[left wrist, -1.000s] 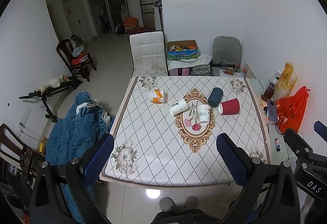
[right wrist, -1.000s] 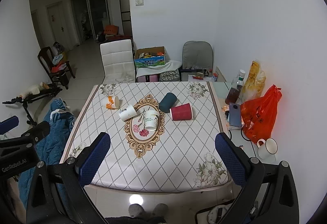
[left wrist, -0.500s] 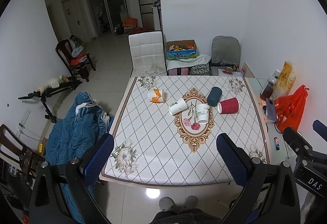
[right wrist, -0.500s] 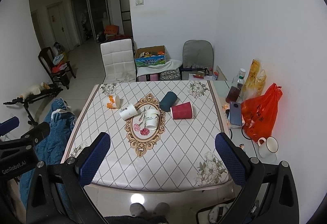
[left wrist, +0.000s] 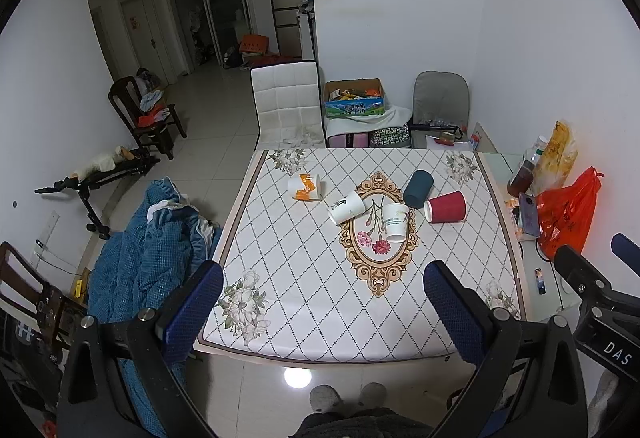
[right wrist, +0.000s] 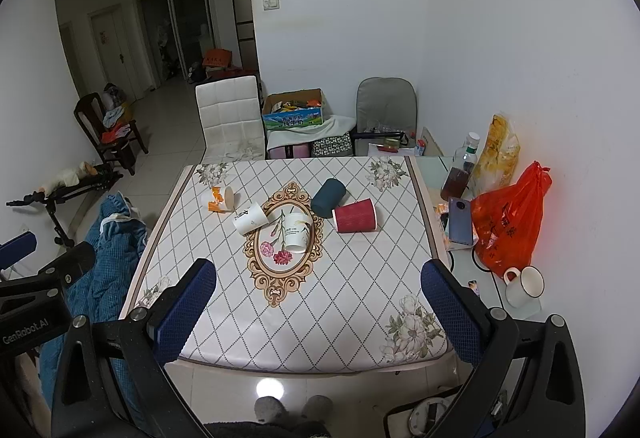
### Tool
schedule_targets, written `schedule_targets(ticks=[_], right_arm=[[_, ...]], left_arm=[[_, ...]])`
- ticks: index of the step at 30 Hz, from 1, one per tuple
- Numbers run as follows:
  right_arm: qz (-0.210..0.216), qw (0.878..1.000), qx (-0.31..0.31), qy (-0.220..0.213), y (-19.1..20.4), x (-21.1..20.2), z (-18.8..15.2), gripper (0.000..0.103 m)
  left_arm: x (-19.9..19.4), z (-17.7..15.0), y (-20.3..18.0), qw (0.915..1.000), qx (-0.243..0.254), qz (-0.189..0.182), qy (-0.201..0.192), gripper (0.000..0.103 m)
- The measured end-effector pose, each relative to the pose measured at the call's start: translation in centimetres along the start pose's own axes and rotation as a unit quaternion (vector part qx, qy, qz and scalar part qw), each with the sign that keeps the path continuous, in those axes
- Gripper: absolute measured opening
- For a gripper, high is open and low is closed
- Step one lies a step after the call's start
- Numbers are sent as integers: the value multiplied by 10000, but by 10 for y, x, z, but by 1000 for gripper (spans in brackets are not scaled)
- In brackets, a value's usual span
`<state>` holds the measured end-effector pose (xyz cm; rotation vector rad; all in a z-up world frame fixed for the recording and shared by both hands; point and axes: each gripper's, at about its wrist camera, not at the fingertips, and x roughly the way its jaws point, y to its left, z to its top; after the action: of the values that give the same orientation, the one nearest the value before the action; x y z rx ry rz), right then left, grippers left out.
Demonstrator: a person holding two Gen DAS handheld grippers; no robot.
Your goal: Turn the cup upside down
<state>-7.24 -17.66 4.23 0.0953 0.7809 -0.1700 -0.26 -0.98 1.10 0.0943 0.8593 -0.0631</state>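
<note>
Five paper cups lie on their sides near the middle of the counter, which is covered with a diamond-patterned cloth bearing an ornate gold oval and flower prints. The red cup lies farthest toward the right edge, its mouth pointing left. Just beside it, up and to the left, the dark teal cup lies tilted, its closed base toward the far edge. The white cup with green print rests inside the gold oval, mouth toward the near edge. Left of the oval lies the white cup with black print, and farther left, apart from the others, the orange-and-white cup.

Both tongs hover over the near edge of the counter, well apart from every cup. The left tongs are spread wide, nothing between the blue pads. The right tongs are likewise spread wide and hold nothing.

Beyond the right edge of the counter, on a glass side surface, sit an orange plastic bag, a phone, a bottle and a white mug. A white chair stands at the far side, and a blue blanket is heaped to the left.
</note>
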Motion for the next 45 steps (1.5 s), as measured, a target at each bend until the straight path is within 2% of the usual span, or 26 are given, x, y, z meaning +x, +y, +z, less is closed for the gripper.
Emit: schedule_targets(ticks=[24, 34, 39, 45], right_arm=[[14, 10000, 14, 7, -6, -4, 3, 103], [64, 10000, 7, 45, -13, -2, 5, 103], [61, 9998, 8, 170, -19, 14, 6, 103], [-46, 9985, 131, 532, -36, 54, -2, 103]], left_arm=[[-2, 0, -2, 10000, -10, -16, 0, 103], [-3, 2, -14, 10000, -40, -33, 82, 103], [17, -2, -16, 9998, -64, 20, 198, 103], [48, -6, -29, 9989, -35, 166, 446, 103]])
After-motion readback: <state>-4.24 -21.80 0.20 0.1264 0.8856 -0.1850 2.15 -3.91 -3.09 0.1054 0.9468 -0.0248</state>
